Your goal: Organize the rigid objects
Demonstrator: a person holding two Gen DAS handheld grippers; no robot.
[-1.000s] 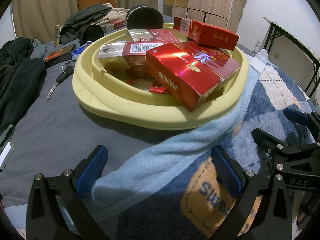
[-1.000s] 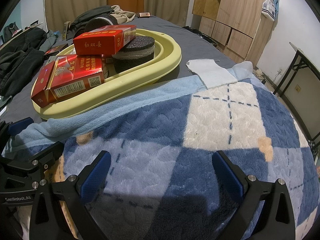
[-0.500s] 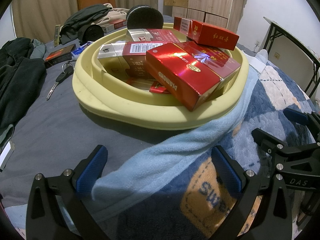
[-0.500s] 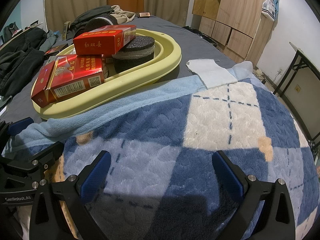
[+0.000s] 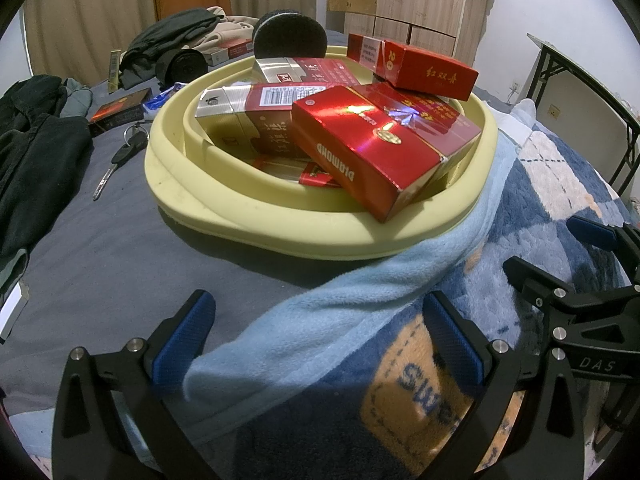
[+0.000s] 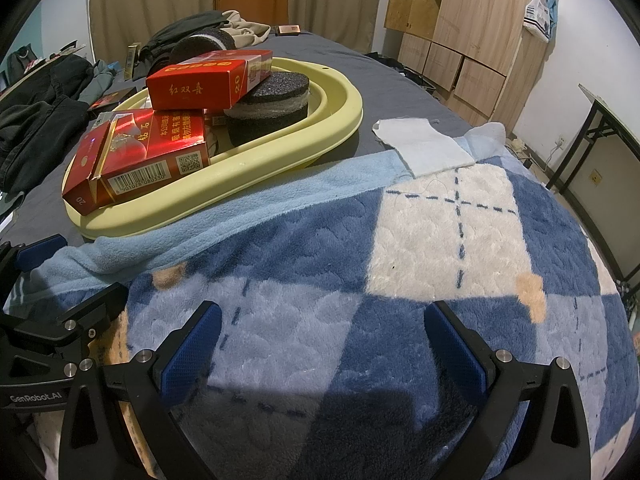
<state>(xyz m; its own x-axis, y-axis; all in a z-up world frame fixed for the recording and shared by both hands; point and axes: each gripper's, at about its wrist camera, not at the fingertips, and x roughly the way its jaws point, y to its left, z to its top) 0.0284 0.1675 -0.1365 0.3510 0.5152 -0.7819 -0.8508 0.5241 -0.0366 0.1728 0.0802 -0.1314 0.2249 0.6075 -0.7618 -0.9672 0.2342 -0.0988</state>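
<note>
A pale yellow basin [image 5: 256,224] [image 6: 340,120] stands on the bed and holds several cigarette cartons. A shiny red Diamond carton [image 5: 380,148] [image 6: 136,156] rests on its near rim. A red carton with gold characters [image 5: 424,72] [image 6: 200,84] lies on top of a black round sponge [image 6: 272,104]. A silver and dark red carton [image 5: 248,108] lies further in. My left gripper [image 5: 318,332] is open and empty above the blanket edge, short of the basin. My right gripper [image 6: 320,340] is open and empty over the blanket.
A blue checked blanket [image 6: 440,240] with a light blue border [image 5: 340,304] covers the near bed. A white cloth [image 6: 424,148] lies beside the basin. Keys [image 5: 120,160], a dark box [image 5: 116,112] and dark clothes [image 5: 28,152] lie left. Wooden cabinets [image 6: 472,40] stand behind.
</note>
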